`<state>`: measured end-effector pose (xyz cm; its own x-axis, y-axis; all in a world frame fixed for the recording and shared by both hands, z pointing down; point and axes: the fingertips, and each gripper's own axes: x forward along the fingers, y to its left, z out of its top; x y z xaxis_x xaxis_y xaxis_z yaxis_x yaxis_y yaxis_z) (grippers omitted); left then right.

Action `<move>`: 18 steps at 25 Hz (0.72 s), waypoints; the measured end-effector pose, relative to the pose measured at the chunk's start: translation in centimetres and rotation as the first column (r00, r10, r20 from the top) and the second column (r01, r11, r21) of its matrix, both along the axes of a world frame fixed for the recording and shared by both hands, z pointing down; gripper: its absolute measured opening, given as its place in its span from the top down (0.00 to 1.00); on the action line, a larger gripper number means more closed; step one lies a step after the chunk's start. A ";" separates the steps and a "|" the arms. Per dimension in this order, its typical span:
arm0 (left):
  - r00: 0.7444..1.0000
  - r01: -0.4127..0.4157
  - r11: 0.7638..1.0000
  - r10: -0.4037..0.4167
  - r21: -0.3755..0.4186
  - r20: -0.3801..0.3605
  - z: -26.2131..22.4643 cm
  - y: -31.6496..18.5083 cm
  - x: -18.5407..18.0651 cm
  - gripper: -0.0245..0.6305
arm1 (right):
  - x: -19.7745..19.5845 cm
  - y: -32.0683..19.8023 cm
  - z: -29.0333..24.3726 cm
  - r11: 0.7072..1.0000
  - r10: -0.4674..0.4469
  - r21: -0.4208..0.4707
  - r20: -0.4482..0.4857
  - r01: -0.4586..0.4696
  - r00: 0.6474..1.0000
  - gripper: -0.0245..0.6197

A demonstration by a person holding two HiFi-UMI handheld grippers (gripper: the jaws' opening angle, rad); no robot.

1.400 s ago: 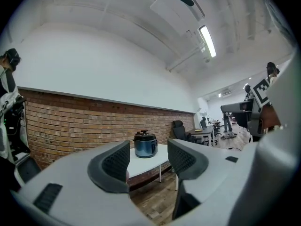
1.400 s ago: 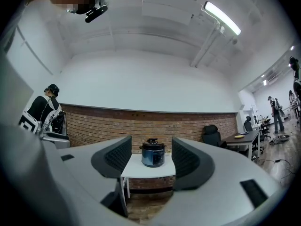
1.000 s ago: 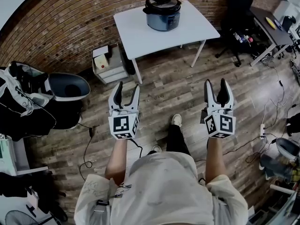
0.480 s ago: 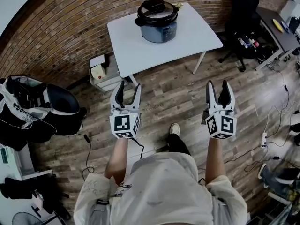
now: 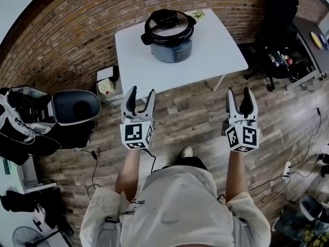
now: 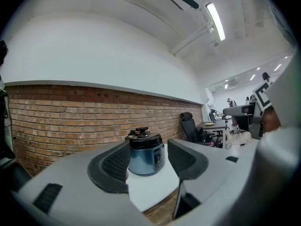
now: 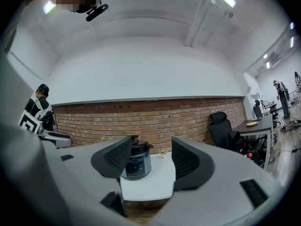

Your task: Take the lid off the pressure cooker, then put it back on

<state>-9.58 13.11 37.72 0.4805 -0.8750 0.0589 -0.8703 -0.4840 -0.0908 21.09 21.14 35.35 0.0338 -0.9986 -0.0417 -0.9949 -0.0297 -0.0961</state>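
A blue-grey pressure cooker (image 5: 168, 36) stands on a white table (image 5: 216, 50) by the brick wall, its black lid (image 5: 167, 23) sitting on top. In the left gripper view the pressure cooker (image 6: 146, 155) shows between the jaws, far off. It also shows in the right gripper view, where the pressure cooker (image 7: 135, 163) sits behind the left jaw. My left gripper (image 5: 138, 98) and right gripper (image 5: 240, 95) are both held level over the wooden floor, short of the table's near edge. Both stand open with nothing between their fingers.
A small white drawer unit (image 5: 109, 84) stands at the table's left side. A grey chair with black bags (image 5: 72, 108) is at left. A black office chair (image 5: 280, 14) and a cluttered desk (image 5: 308, 40) are at right. Cables (image 5: 298, 143) run across the floor.
The person has walked toward the table: the cooker and table have come nearer and lower in the head view. Both grippers keep the same pose and stay open.
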 end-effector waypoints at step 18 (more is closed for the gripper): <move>0.997 0.065 0.998 -0.065 0.002 -0.028 1.5 -12.4 2.4 0.56 | 2.3 -14.7 1.6 0.996 -0.091 0.006 -0.006 0.091 0.996 0.55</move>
<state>-7.14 0.68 39.25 0.4238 -0.9047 0.0439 -0.9023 -0.4259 -0.0671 23.40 6.47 36.91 -0.0573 -0.9972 -0.0480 -0.9940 0.0615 -0.0905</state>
